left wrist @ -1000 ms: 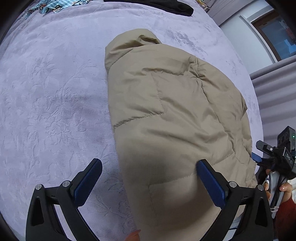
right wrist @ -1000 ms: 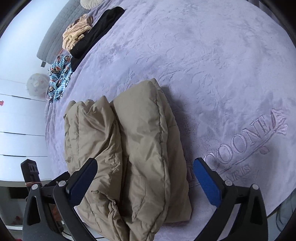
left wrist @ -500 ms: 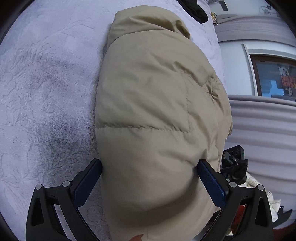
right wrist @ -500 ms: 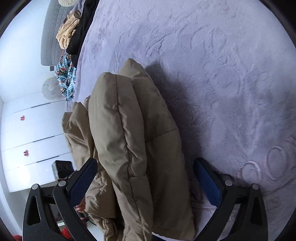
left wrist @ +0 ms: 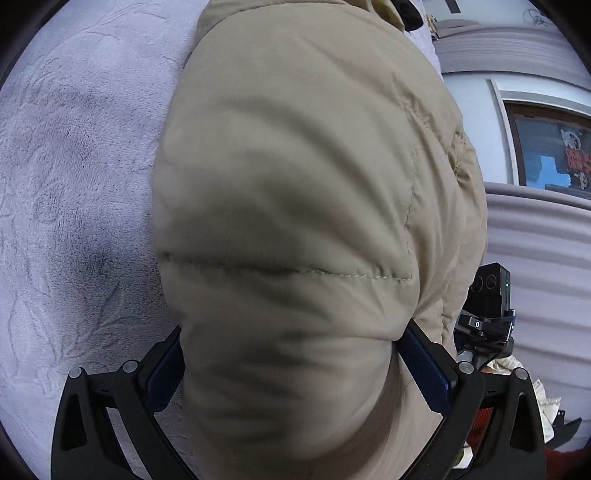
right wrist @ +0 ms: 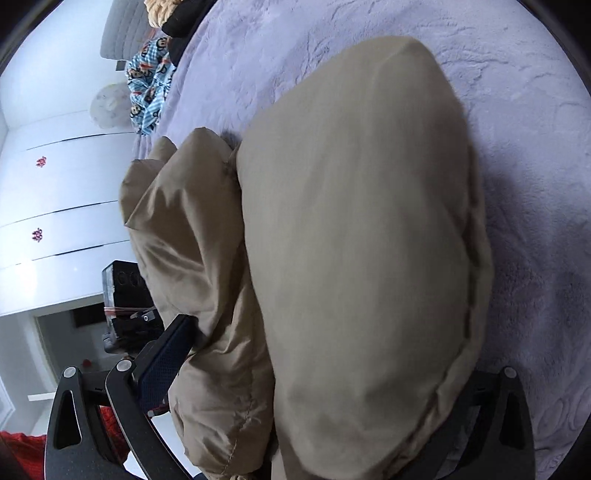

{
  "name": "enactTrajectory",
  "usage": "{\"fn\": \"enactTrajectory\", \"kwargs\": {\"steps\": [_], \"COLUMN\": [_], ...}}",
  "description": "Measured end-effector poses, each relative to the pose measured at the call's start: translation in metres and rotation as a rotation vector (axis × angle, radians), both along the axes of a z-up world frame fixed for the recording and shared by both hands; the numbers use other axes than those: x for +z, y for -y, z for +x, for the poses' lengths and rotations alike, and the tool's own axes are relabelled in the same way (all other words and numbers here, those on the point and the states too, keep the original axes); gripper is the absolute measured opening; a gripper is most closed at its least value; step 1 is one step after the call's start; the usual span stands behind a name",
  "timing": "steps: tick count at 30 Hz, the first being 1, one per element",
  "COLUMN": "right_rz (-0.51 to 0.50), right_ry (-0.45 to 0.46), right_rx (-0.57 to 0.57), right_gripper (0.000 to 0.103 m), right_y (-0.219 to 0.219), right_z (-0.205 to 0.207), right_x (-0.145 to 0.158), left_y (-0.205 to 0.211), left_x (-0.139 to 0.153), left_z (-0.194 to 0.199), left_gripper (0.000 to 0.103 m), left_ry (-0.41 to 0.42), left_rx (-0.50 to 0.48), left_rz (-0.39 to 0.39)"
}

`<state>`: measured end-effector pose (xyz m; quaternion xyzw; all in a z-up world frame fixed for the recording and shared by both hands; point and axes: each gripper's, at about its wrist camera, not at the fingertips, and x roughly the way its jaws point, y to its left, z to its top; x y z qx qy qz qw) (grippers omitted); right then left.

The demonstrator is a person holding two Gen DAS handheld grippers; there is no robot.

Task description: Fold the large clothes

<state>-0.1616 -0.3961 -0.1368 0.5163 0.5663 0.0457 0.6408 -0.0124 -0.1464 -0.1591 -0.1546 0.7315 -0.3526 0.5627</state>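
A folded beige puffer jacket (left wrist: 295, 184) lies on a lilac plush bedspread (left wrist: 74, 184) and fills both views. My left gripper (left wrist: 295, 369) has its blue-padded fingers (left wrist: 424, 365) pressed into both sides of one end of the jacket's thick bundle. My right gripper (right wrist: 314, 369) clamps the other end of the jacket (right wrist: 351, 221); its left finger (right wrist: 162, 362) presses the folded layers, and its right finger is mostly hidden under the fabric.
Other clothes, a blue printed garment (right wrist: 147, 92) and black (right wrist: 181, 22) and tan ones, lie at the bed's far end. A white drawer unit (right wrist: 55, 203) stands beside the bed. A window (left wrist: 550, 155) and grey curtain (left wrist: 535, 258) are on the other side.
Both grippers moved in from above the bed onto the jacket and closed on its two ends. The jacket now bulges up between the fingers and fills the views.
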Motion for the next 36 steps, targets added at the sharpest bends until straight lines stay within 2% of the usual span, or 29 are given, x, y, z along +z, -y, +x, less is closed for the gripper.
{"fn": "enactTrajectory", "kwargs": {"steps": [3,5,7,9,10,14,19,22,25,28,31,33,35,36], "right_rz": [0.008,0.004,0.013,0.03,0.027,0.01,-0.031,-0.054,-0.061,-0.063,-0.079,-0.097,-0.109,-0.097], "right_ry": [-0.021,-0.031,0.001,0.046,0.073,0.172,0.272,0.324,0.362,0.373,0.352,0.312,0.263,0.246], "right_rx": [-0.023,-0.032,-0.036,-0.047,-0.04,-0.01,0.002,-0.008,-0.007,0.003,0.03,0.05,0.058,0.049], "right_gripper": [0.102,0.093,0.058,0.043,0.039,0.037,0.037,0.037,0.037,0.037,0.037,0.037,0.037,0.042], "right_y": [-0.001,-0.001,-0.002,-0.002,-0.005,-0.015,-0.027,-0.037,-0.048,-0.058,-0.066,-0.07,-0.072,-0.07], "right_z": [0.001,0.002,0.001,0.004,0.006,0.021,0.053,0.082,0.12,0.16,0.199,0.221,0.237,0.24], "right_x": [-0.002,-0.002,0.003,0.012,0.018,0.051,0.087,0.101,0.102,0.088,0.069,0.051,0.029,0.018], "left_y": [0.004,0.008,0.009,0.009,0.007,0.005,-0.002,-0.01,-0.019,-0.027,-0.031,-0.045,-0.049,-0.049], "left_x": [0.013,0.026,0.038,0.05,0.055,0.078,0.107,0.123,0.129,0.114,0.082,0.055,0.037,0.032], "left_z": [-0.009,-0.013,-0.016,-0.016,-0.014,-0.007,0.031,0.061,0.105,0.145,0.174,0.185,0.188,0.19], "left_gripper": [0.099,0.087,0.078,0.073,0.07,0.069,0.069,0.069,0.069,0.07,0.07,0.074,0.084,0.086], "left_ry": [0.066,0.113,0.143,0.161,0.168,0.202,0.275,0.346,0.411,0.452,0.443,0.399,0.379,0.386], "left_rx": [-0.006,-0.014,-0.009,0.007,0.015,0.039,0.059,0.065,0.084,0.104,0.121,0.153,0.178,0.179], "left_rz": [0.029,0.036,0.028,0.003,-0.01,-0.07,-0.132,-0.13,-0.101,-0.049,0.015,0.035,0.038,0.041]}}
